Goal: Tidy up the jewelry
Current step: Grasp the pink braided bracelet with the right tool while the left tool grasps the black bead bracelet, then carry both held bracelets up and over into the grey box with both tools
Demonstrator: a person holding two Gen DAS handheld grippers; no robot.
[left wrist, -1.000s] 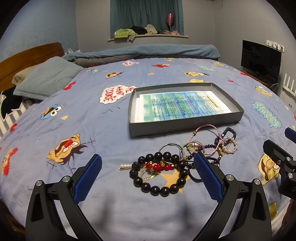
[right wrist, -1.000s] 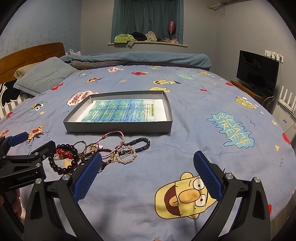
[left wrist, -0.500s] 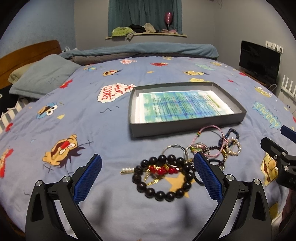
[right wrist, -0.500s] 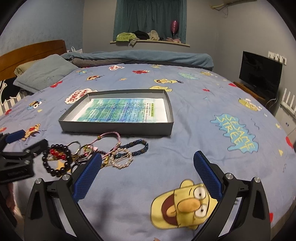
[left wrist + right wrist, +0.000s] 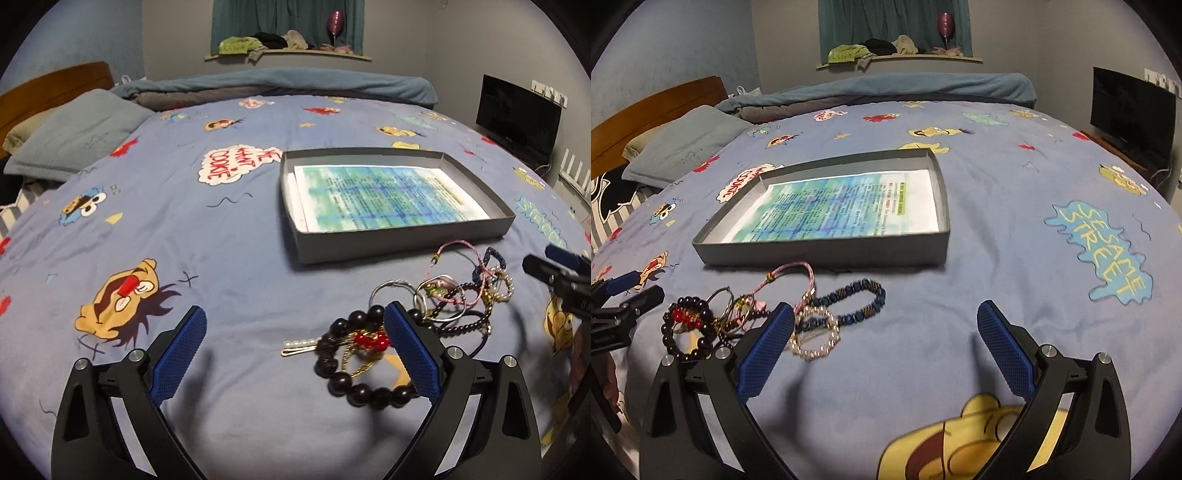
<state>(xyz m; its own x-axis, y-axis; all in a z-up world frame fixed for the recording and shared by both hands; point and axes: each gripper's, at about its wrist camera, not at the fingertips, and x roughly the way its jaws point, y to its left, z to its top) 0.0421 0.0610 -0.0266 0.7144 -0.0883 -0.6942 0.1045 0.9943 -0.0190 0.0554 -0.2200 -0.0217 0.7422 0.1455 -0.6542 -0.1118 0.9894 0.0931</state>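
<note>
Left wrist view: both the left gripper (image 5: 295, 332) and the right gripper (image 5: 886, 328) gaped empty near the bracelets (image 5: 436, 310) just before the tray (image 5: 406, 243); picking one looked next.

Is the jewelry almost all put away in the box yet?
Not yet. Nothing looks done: the gray box holds only a printed paper, no jewelry. Nothing is in hand either; the left gripper and right gripper are both open and empty. Everything is left: the black bead bracelet, the blue bead bracelet and the rest of the tangled pile lie on the bedsheet.
</note>
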